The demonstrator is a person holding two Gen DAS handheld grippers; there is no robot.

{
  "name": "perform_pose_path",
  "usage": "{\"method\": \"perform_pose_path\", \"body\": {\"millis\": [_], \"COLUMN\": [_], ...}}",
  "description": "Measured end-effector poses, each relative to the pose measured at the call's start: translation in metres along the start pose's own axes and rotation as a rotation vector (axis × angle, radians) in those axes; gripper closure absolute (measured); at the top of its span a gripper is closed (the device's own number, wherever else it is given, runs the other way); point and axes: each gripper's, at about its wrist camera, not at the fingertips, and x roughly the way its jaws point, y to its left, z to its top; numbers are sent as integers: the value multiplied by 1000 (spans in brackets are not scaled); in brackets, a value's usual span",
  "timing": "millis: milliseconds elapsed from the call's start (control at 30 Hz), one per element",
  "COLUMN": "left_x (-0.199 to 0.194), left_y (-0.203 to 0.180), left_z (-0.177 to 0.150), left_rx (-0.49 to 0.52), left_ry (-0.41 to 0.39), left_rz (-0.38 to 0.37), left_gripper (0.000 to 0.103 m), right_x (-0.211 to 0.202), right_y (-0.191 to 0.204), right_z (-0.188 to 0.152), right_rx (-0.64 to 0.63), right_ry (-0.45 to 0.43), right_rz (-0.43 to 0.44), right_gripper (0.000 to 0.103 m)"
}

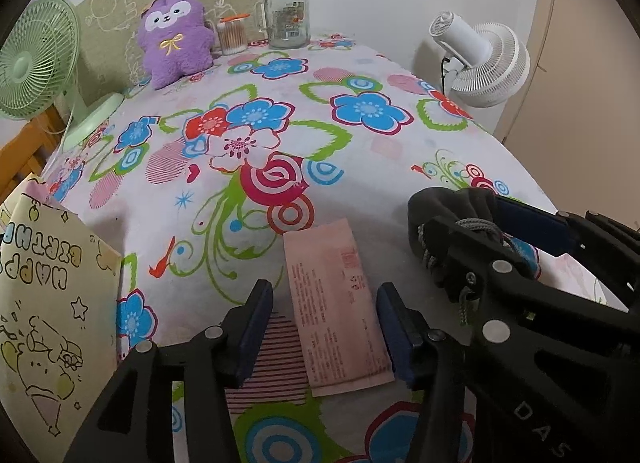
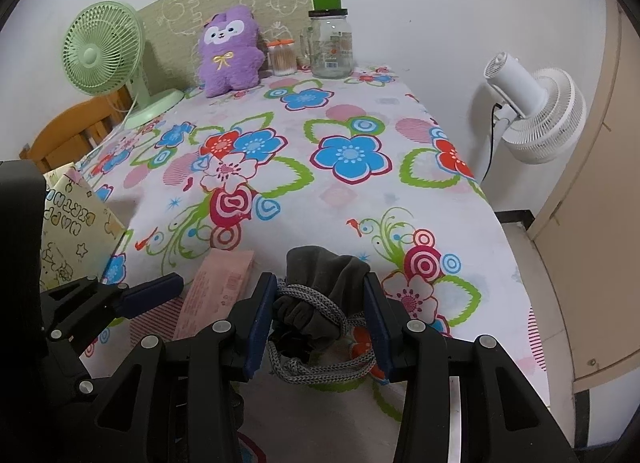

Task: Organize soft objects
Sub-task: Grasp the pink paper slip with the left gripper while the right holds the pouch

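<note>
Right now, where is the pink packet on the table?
The pink packet lies flat on the floral tablecloth at the near edge, between the left gripper fingers, just left of the grey drawstring pouch in the right gripper.

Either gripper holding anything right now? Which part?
Right gripper clamps the grey drawstring pouch at its cord-tied neck. Left gripper straddles the pink packet, pads clear of it, holding nothing.

Both the left gripper (image 1: 324,327) and the right gripper (image 2: 320,321) are matte black plastic linkages with round silver rivets, dark blue finger pads and white embossed letters.
</note>
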Motion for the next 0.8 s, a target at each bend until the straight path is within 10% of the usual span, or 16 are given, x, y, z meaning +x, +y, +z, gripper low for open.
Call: {"method": "perform_pose_path", "body": {"millis": [200,800], "left_x": [2,-18], "left_y": [-1,-3], "left_z": [3,-7], "left_rx": [-13,0], "left_ry": [13,-7], "left_rz": [-28,-14], "left_gripper": [61,62], "right_x": [1,-16], "right_y": [-5,7], "right_z": [1,-5], "right_rx": [22,17], "right_ry": [3,-25], "right_rz": [6,12], "right_gripper": [56,56]}}
